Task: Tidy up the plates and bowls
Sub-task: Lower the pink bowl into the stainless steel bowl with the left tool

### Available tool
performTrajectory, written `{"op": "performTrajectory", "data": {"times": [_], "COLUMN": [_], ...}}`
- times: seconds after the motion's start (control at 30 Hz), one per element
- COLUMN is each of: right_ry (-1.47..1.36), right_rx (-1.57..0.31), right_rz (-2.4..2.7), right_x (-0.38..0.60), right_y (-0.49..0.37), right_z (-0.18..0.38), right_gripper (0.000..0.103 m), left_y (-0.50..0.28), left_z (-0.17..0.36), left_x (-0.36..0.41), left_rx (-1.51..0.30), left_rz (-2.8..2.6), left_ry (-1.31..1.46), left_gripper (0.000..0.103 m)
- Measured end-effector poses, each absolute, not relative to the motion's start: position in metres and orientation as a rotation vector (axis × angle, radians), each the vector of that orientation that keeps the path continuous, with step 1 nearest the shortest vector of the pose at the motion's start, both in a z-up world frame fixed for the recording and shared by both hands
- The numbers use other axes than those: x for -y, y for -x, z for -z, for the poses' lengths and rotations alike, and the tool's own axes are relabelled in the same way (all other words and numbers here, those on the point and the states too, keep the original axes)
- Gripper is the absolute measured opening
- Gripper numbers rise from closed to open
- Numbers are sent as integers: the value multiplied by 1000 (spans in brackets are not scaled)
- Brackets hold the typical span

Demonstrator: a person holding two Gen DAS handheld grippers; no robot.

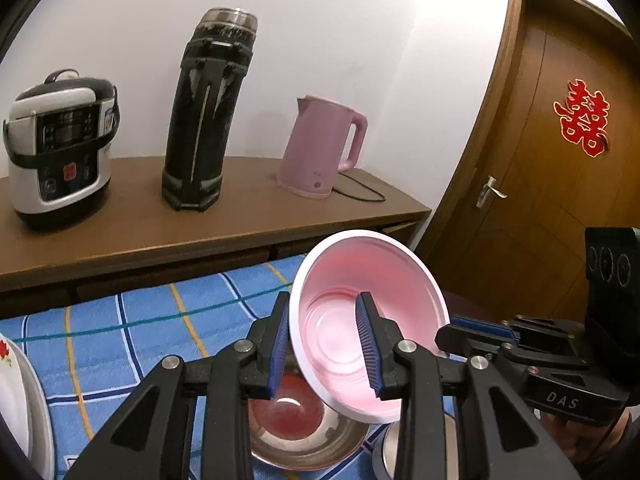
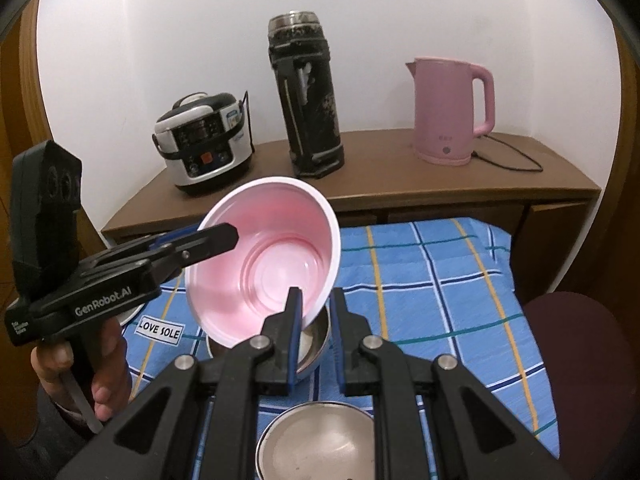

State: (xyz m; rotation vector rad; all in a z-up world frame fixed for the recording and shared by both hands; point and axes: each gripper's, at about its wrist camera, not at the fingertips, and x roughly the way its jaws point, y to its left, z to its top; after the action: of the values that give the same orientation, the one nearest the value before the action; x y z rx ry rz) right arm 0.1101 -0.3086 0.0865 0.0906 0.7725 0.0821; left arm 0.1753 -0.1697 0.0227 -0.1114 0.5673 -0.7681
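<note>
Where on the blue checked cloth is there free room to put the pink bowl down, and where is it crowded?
Free: the checked cloth right of the pink bowl, towards the dark red seat. Also the strip between the white plate and the steel bowl. Crowded: under the pink bowl, where steel bowls stand close together.

cloth (image 2: 460,272): two steel bowls (image 2: 316,440) — perhaps plates (image 1: 16,400) | sideboard (image 2: 400,184): appliances

Left tongs (image 1: 326,344) and right tongs (image 2: 316,336), both clamped, tilted downward, side by side.
</note>
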Motion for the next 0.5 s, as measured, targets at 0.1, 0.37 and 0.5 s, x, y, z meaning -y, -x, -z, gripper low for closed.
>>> {"op": "performTrajectory", "data": {"times": [0.1, 0.37, 0.5], "right_ry": [-101, -115, -133], "right_rx": [-798, -850, -885], "right_rz": [-93, -105, -116], "right_x": [307, 305, 305], "right_y": [-111, -117, -121], "right_z": [-81, -71, -63], "right_gripper": [15, 15, 15], "left_y": [-178, -186, -190], "left_z": [-18, -7, -1], "left_x": [169, 167, 166], "left_rx": [-593, -660, -711], "left_rz": [763, 752, 738], "left_ry": [113, 112, 109], "left_gripper": [35, 35, 35]}}
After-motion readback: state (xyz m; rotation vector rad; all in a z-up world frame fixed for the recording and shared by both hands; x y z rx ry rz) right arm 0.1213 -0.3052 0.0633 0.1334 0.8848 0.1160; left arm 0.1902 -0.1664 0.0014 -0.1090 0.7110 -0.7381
